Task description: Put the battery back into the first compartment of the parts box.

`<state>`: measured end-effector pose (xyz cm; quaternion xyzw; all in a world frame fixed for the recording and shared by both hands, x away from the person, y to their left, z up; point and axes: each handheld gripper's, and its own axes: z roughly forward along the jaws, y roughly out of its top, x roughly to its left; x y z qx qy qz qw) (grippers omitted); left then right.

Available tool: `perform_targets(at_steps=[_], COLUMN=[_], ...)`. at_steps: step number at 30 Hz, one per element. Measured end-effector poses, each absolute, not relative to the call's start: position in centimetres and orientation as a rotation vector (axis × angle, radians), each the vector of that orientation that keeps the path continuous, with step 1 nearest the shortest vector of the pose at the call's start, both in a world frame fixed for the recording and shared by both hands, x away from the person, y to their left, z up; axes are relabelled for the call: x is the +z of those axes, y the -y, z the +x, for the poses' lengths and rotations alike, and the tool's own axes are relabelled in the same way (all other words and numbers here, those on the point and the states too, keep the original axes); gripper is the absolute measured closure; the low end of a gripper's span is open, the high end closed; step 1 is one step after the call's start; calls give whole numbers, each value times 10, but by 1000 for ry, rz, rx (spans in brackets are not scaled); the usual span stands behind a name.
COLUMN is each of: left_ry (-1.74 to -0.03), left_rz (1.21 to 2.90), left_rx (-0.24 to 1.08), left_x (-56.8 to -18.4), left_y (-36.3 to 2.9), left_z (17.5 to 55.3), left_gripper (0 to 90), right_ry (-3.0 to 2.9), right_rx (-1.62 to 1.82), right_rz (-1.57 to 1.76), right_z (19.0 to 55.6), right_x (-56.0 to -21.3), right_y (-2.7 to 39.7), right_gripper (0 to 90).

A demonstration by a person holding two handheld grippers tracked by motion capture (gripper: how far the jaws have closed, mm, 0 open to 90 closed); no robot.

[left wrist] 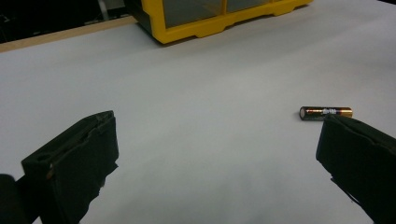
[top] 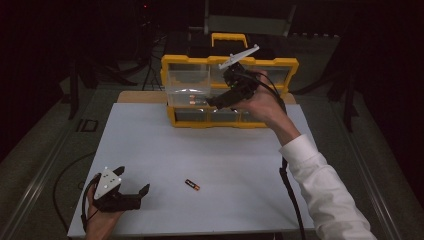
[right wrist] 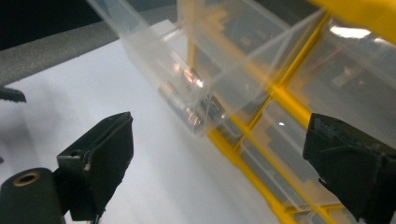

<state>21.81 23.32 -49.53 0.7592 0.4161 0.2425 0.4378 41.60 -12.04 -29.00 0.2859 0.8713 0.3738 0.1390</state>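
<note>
- Nearest me, left gripper [top: 131, 196] rests at the bench's [top: 210, 150] seven o'clock, fingers [left wrist: 74, 158] spread wide, empty.
- One cylindrical copper-and-black battery [top: 192, 185] lies just at its three o'clock.
- Right gripper [top: 216, 103], fingers [right wrist: 100, 154] spread, holds nothing, over the clear plastic drawer [top: 192, 90] of one yellow organizer [top: 227, 62] at twelve.

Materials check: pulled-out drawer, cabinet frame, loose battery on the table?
Drawer: looks like clear, glossy plastic; batteries show through its walls. Cabinet frame: opaque yellow plastic by its look, moulded edges, slight sheen. Battery: probably metal-cased with a shiny copper-and-black wrap and a bright end cap.
</note>
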Motion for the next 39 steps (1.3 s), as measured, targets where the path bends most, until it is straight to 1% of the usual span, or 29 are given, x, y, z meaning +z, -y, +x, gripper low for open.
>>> perform_targets(at_steps=[20, 32, 33, 39], left_ry=[-1030, -1030, -1030, -1028], left_rz=[1892, 1893, 1893, 1893], left_rx=[602, 603, 603, 605], left_x=[-495, -495, -495, -495], left_y=[-232, -232, -232, -232], left_z=[218, 218, 218, 218], left_gripper=[0, 0, 0, 0], right_ry=[-2604, -2647, -2658, -2687], right_rx=[1097, 1047, 1034, 999], right_rz=[788, 764, 759, 744], right_z=[388, 371, 368, 361], right_x=[-349, -377, -384, -401], right_y=[127, 117, 115, 110], right_gripper=[84, 93, 93, 93])
